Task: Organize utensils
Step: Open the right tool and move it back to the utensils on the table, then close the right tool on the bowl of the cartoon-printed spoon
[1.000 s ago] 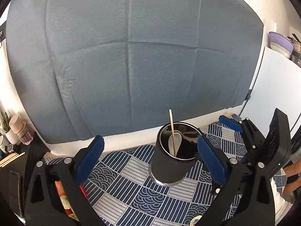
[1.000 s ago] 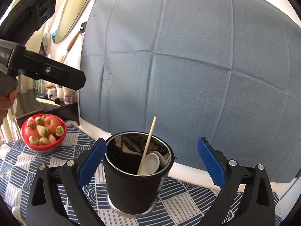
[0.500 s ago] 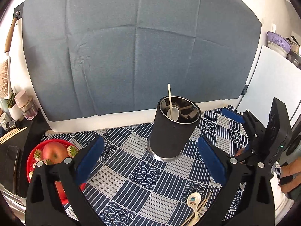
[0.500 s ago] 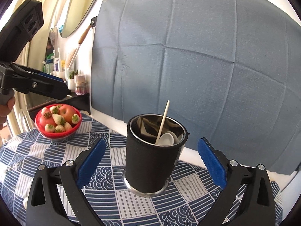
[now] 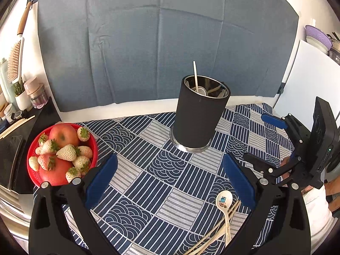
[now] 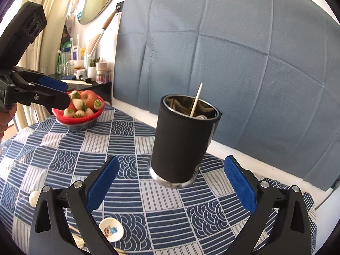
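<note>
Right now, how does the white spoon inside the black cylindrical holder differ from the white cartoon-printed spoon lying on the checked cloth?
The white spoon in the black holder stands inside the black cylindrical holder, mostly hidden; the cartoon-printed spoon lies flat on the checked cloth, fully visible. The held one shows no print; the loose one carries a cartoon picture. The loose one rests beside pale chopsticks. Both are white.

Both grippers, left [image 5: 170,180] and right [image 6: 171,188], are matte black frames with silver screws and blue pads [image 5: 99,180]. A white sleeve [image 5: 316,210] covers one wrist.

No legible text anywhere.
</note>
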`<state>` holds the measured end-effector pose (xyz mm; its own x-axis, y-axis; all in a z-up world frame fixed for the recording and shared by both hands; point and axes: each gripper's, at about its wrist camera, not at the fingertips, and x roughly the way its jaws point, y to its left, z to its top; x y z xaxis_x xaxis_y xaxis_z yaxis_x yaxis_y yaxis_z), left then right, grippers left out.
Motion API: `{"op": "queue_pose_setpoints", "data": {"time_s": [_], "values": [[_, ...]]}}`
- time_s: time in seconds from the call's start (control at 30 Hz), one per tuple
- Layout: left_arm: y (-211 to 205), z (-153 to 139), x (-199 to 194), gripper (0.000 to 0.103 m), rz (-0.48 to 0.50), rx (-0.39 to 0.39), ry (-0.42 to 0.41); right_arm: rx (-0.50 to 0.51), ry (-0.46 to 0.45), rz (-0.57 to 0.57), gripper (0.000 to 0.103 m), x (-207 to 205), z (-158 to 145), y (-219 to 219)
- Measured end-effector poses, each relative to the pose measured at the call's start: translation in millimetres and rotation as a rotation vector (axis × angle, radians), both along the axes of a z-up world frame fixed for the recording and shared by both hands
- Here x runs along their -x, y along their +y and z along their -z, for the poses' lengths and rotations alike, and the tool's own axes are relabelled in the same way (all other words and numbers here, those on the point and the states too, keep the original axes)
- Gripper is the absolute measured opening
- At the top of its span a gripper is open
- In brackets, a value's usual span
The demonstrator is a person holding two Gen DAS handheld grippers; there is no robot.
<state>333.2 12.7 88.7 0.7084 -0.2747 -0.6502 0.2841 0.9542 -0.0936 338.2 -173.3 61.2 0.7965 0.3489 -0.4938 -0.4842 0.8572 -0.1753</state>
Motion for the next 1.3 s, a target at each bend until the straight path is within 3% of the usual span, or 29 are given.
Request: {"op": "queue_pose_setpoints", "data": {"time_s": [0.37,0.63,1.07,1.13,1.17,1.23,1.27,1.3], "values": [[0.4,35.8,18.0,0.097,-0.016,0.026,0.024,0.007,0.187,-0.092,0.095,11.6,37.3,-7.6],[-3.5,67.3,31.6,0.097,-0.005,-0.002,0.047,-0.001,0.313,-0.131,0.094,5.3,67.2,2.1],[-4.8,89.7,42.1,0.097,0.024,-0.003,0.085,0.043,0.382,-0.176,0.093,3.6,95.6,18.7],[-3.3,91.6,41.8,0.097,0.028,0.008,0.091,0.047,0.395,-0.184,0.079,1.9,99.0,20.2],[-2.8,92.3,41.7,0.097,0.029,0.012,0.094,0.049,0.417,-0.187,0.057,-0.2,102.3,20.8],[-1.9,93.4,42.1,0.097,0.029,0.012,0.099,-0.022,0.451,-0.231,0.031,-1.9,101.0,16.4],[-1.5,93.5,42.3,0.097,0.028,0.010,0.099,-0.054,0.455,-0.250,0.009,-0.7,98.0,13.9],[-1.3,93.3,42.9,0.097,0.030,0.008,0.098,-0.072,0.447,-0.259,0.008,1.2,95.1,12.1]]}}
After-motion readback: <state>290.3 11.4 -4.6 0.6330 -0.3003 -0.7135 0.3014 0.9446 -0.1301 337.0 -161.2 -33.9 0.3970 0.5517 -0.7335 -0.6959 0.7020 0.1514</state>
